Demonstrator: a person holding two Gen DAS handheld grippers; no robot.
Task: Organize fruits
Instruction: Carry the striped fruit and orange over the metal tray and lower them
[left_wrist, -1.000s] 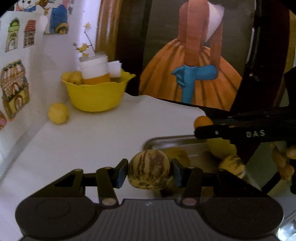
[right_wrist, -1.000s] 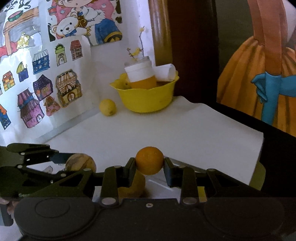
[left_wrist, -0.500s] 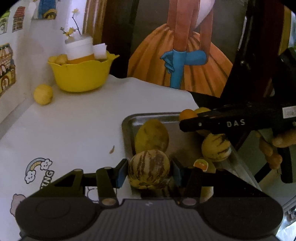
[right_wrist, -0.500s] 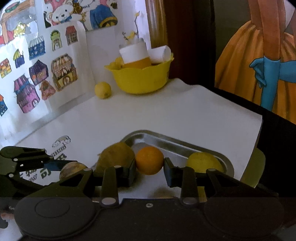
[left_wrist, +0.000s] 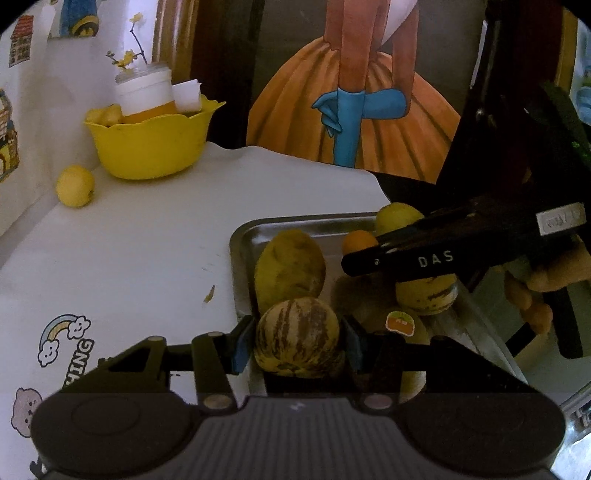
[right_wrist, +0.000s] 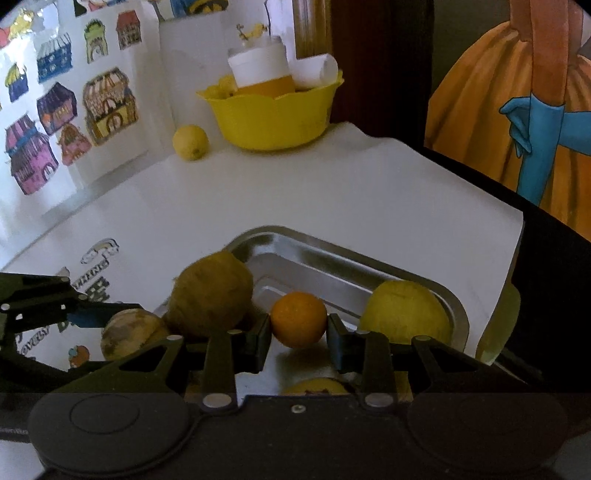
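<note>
My left gripper (left_wrist: 297, 341) is shut on a round striped melon (left_wrist: 296, 338), held just over the near left edge of the metal tray (left_wrist: 240, 240). My right gripper (right_wrist: 298, 330) is shut on a small orange (right_wrist: 298, 324) above the tray's (right_wrist: 454, 306) middle. In the tray lie a large brownish-yellow fruit (left_wrist: 290, 269), a second striped melon (left_wrist: 424, 297) and a yellow fruit (right_wrist: 404, 312) at the far right corner. In the left wrist view the right gripper reaches in from the right, a hand behind it. A stickered fruit (left_wrist: 400, 323) lies partly hidden behind my left fingers.
A yellow bowl (right_wrist: 273, 118) with a white-and-orange jar and paper roll stands at the table's back. A loose lemon (right_wrist: 191, 142) lies left of it. The white table's right edge (right_wrist: 517, 236) drops off beside the tray. A sticker-covered wall runs along the left.
Both grippers have come down toward the tray, each still holding its fruit. The tray and the fruits in it now show fully in both views.
</note>
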